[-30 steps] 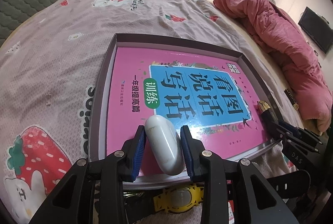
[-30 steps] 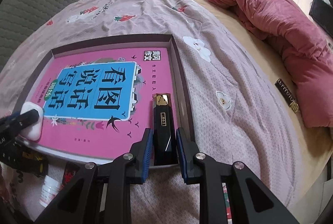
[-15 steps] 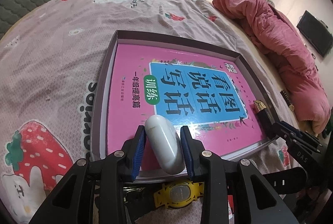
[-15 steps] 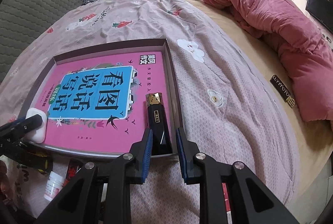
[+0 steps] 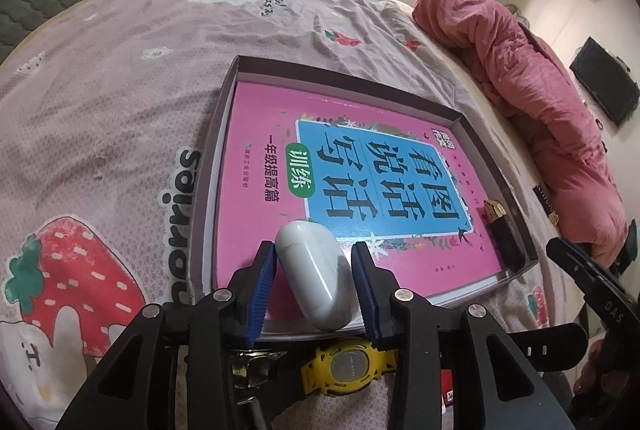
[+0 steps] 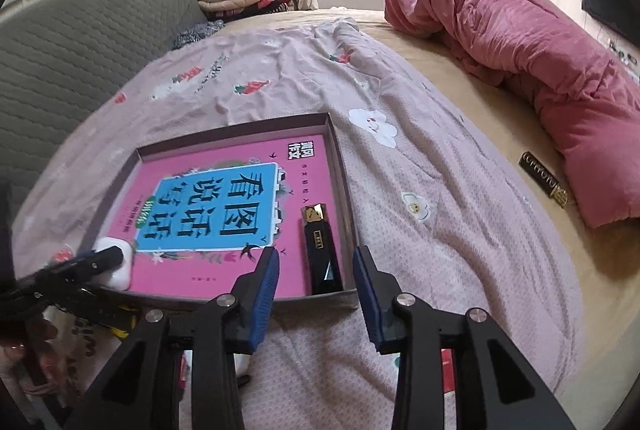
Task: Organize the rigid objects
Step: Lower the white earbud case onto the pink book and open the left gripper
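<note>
A shallow dark box [image 5: 320,72] lies on the bed with a pink and blue book [image 5: 380,170] inside it. A white oval case [image 5: 316,274] rests on the book's near edge between the blue pads of my left gripper [image 5: 314,250]. Its jaws are opening, and thin gaps show beside the case. A black lighter with a gold cap [image 6: 320,250] lies in the box along its right wall. My right gripper [image 6: 316,256] hangs just short of it, jaws opening and wide apart, touching nothing.
A yellow watch [image 5: 348,362] lies under my left gripper, in front of the box. A black and gold stick [image 6: 542,182] sits on the sheet beside the rolled pink quilt [image 6: 540,42]. A grey padded headboard [image 6: 80,42] runs along the left.
My right gripper let go of the lighter, spread its jaws and drew back and up. My left gripper's jaws widened a little around the white case.
</note>
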`<state>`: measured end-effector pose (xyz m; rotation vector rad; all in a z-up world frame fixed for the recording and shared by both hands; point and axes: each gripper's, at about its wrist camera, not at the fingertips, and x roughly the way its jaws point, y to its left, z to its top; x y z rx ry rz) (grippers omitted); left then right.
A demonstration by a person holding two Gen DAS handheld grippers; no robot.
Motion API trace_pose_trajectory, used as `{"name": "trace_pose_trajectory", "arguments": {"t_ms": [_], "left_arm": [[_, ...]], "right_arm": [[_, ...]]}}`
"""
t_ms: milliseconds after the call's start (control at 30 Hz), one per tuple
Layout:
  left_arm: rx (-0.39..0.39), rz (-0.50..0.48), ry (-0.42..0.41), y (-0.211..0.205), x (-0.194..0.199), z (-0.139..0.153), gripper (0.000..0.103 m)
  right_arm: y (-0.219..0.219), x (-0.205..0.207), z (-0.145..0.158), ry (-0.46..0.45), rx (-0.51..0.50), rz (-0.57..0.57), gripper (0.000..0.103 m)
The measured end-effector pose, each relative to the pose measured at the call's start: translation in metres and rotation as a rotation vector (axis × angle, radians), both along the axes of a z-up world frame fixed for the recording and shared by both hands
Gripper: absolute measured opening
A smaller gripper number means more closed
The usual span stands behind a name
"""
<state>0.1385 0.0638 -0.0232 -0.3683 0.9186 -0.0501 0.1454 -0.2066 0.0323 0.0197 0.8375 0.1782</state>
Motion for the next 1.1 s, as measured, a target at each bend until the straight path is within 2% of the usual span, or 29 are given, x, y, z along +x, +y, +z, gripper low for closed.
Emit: {"name": "trace_pose_trajectory", "arguments": {"t_ms": [167,600,733,933,1033,1100], "left_arm": [[-0.014,-0.022,-0.026,-0.002,-0.001,0.005,0.045],[-0.026,-0.043,-0.112,-0.003,-0.006,0.021,0.046],[-0.047,-0.045,-0.13,-0.002,-0.009,0.026,0.046],[-0.024,-0.048,-0.154,-0.004,-0.015,0.031,0.047],[-0.007,-0.042,-0.165,-0.004,-0.019,0.034,0.054],[-0.001,-0.036,-0.177,-0.003,-0.022,0.036,0.055]], "right_arm": [[0.001,0.0,-0.005,0.008,-0.001,-0.003,0.038],[0.001,-0.001,-0.01,0.006,-0.007,-0.021,0.039],[0.002,-0.004,-0.007,-0.006,-0.014,-0.017,0.047],[0.003,-0.007,-0.002,-0.015,-0.013,-0.005,0.048],[0.003,-0.01,0.0,-0.02,-0.014,0.001,0.048],[0.002,-0.012,0.002,-0.027,-0.011,0.003,0.048]]}}
